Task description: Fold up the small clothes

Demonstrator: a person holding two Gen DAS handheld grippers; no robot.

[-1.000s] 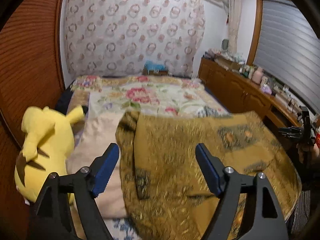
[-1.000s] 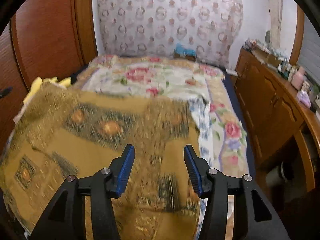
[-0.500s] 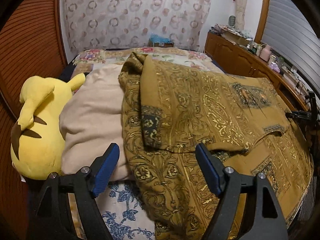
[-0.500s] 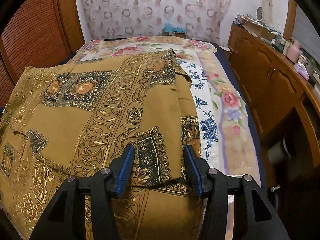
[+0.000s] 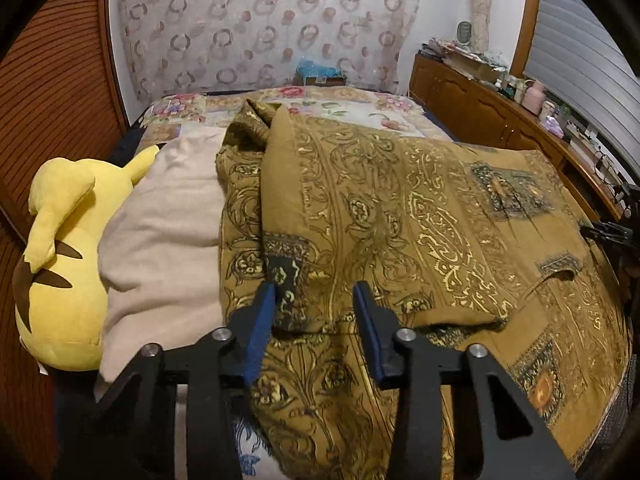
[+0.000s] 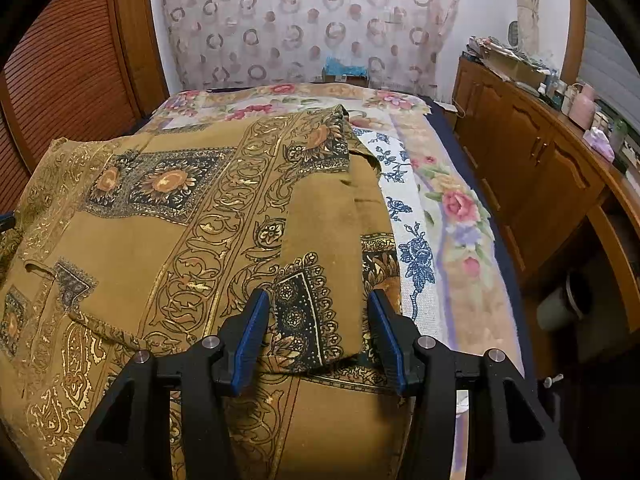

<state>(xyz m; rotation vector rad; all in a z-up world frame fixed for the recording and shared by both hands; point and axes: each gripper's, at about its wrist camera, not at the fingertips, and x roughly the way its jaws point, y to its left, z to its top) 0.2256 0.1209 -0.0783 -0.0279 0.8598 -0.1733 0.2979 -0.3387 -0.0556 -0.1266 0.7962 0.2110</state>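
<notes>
Left wrist view: left tongs [image 5: 314,306] closing, right tongs [image 6: 316,320] parted, over ochre garment [image 5: 400,208] lying lengthwise up the bed [image 6: 452,200].

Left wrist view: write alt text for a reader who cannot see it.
A brown, gold-patterned garment lies spread on a floral bedspread, with the left gripper closing over its folded near edge. A beige cloth and a yellow plush toy lie to its left.

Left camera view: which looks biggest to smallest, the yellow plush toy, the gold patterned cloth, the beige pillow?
1. gold patterned cloth, clearly largest.
2. and 3. beige pillow and yellow plush toy: similar apparent size; the cloth hides part of the pillow, so no ranking.
</notes>
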